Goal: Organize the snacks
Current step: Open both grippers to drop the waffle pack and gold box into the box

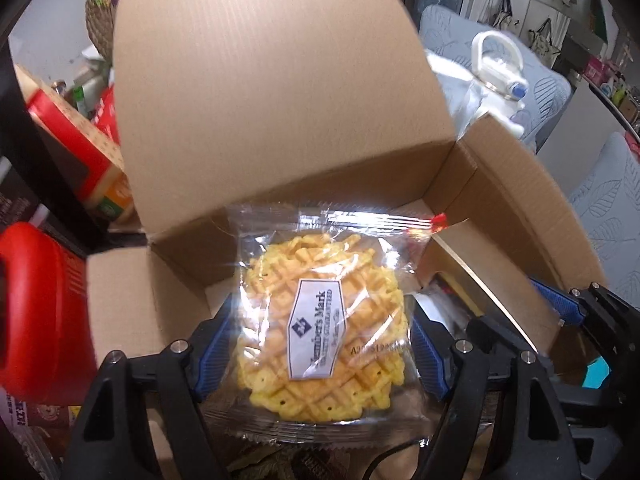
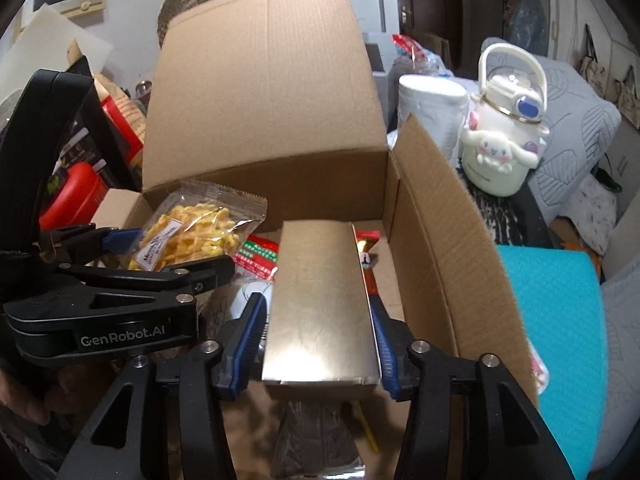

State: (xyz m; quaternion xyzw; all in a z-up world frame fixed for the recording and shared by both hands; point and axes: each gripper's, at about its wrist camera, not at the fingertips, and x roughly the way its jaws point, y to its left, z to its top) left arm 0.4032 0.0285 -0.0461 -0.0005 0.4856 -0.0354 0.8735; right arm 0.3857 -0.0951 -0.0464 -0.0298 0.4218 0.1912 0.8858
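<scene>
My left gripper (image 1: 320, 340) is shut on a clear packet of yellow waffle crisps (image 1: 324, 320) with a white label, held over the open cardboard box (image 1: 280, 100). The packet also shows in the right wrist view (image 2: 192, 236), at the left over the box. My right gripper (image 2: 320, 340) is shut on a long gold foil snack pack (image 2: 320, 304), held inside the box (image 2: 432, 232). Red and green snack packets (image 2: 258, 258) lie on the box floor beneath. The right gripper's blue pad shows at the right edge of the left wrist view (image 1: 556, 304).
The box's tall back flap (image 2: 264, 80) stands upright. A white cartoon water jug (image 2: 504, 136) and a paper roll (image 2: 432, 112) stand right of the box. A teal mat (image 2: 556, 340) lies at the right. Red containers (image 1: 36, 312) and boxes crowd the left.
</scene>
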